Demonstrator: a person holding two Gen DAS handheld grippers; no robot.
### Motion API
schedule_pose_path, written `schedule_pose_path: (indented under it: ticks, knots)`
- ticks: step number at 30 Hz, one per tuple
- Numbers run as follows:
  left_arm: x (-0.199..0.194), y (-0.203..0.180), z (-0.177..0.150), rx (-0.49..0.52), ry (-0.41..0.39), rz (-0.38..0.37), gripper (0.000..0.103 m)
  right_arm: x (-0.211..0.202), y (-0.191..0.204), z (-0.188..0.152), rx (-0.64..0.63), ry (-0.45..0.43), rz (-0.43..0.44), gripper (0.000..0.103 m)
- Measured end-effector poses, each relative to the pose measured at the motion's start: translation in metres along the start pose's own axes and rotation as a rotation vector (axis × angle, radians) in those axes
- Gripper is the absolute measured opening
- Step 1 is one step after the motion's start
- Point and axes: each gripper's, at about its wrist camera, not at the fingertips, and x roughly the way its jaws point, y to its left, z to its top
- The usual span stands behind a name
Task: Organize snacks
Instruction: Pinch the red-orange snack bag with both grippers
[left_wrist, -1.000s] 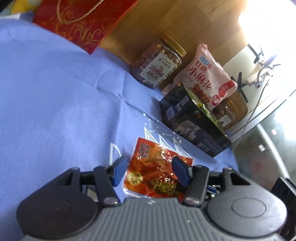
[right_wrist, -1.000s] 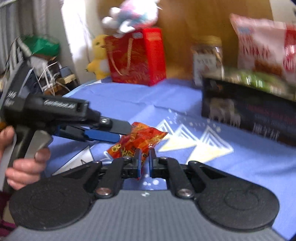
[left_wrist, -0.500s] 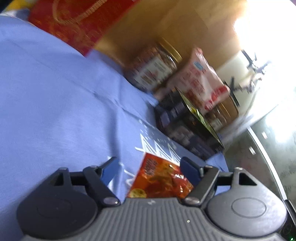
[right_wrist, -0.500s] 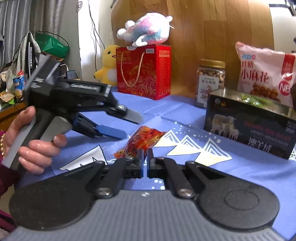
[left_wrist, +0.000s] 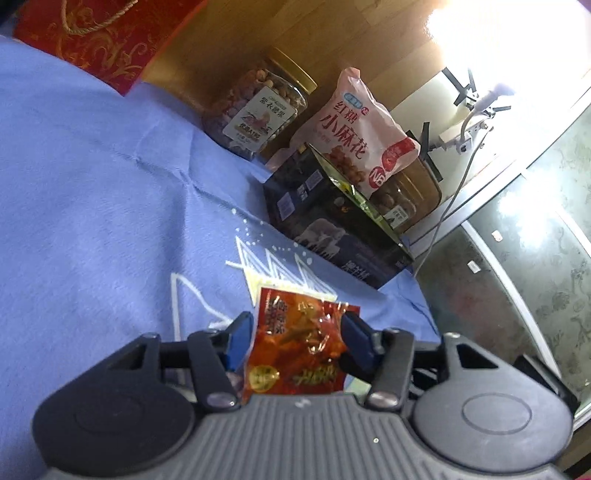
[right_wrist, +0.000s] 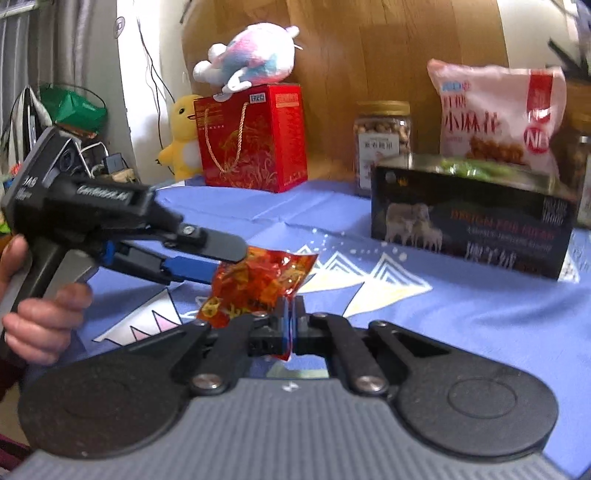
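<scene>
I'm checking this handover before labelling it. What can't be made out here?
- Left wrist view: red foil snack packet's near end, hidden by the gripper body.
- Right wrist view: black open box's contents, mostly behind its wall; small print blurred.
- Red gift bag: cropped.

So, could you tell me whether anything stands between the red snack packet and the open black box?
Nothing visible does. The red snack packet is pinched by the right gripper; only bare blue cloth lies before the black box.

"小麻花", "NB" on pink bag (right_wrist: 495, 114)
</scene>
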Motion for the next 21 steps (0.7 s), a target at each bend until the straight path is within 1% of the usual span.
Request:
schedule_pose_path:
  ticks: [2, 3, 5, 6, 10, 13, 15, 18, 21]
  knots:
    - [-0.003, -0.008, -0.008, 0.053, -0.011, 0.046, 0.052, 0.001, 0.003, -0.001, -0.01, 0.003, 0.004, 0.004]
    - [-0.004, -0.012, -0.012, 0.083, -0.015, 0.07, 0.05, 0.001, 0.005, -0.002, -0.023, 0.001, 0.003, 0.004]
    - [-0.005, -0.02, -0.021, 0.151, -0.026, 0.133, 0.041, 0.001, 0.008, -0.004, -0.045, -0.003, 0.0, 0.004]
    - [-0.006, -0.022, -0.024, 0.165, -0.027, 0.148, 0.041, 0.0, 0.009, -0.005, -0.048, -0.003, 0.004, 0.004]
    - [-0.012, -0.019, -0.028, 0.155, -0.036, 0.168, 0.036, 0.002, 0.007, -0.006, -0.052, 0.03, 0.048, 0.004]
    - [-0.012, -0.02, -0.029, 0.171, -0.04, 0.183, 0.036, 0.0, 0.01, -0.007, -0.076, 0.044, 0.071, 0.008]
    - [-0.009, -0.028, -0.032, 0.214, -0.044, 0.22, 0.036, 0.002, 0.008, -0.008, -0.068, 0.057, 0.073, 0.008]
    - [-0.003, -0.041, -0.035, 0.271, -0.048, 0.29, 0.036, 0.004, 0.001, -0.007, -0.02, 0.079, 0.086, 0.009]
    - [0.0, -0.047, -0.036, 0.281, -0.047, 0.339, 0.036, 0.004, 0.001, -0.007, -0.019, 0.08, 0.082, 0.009]
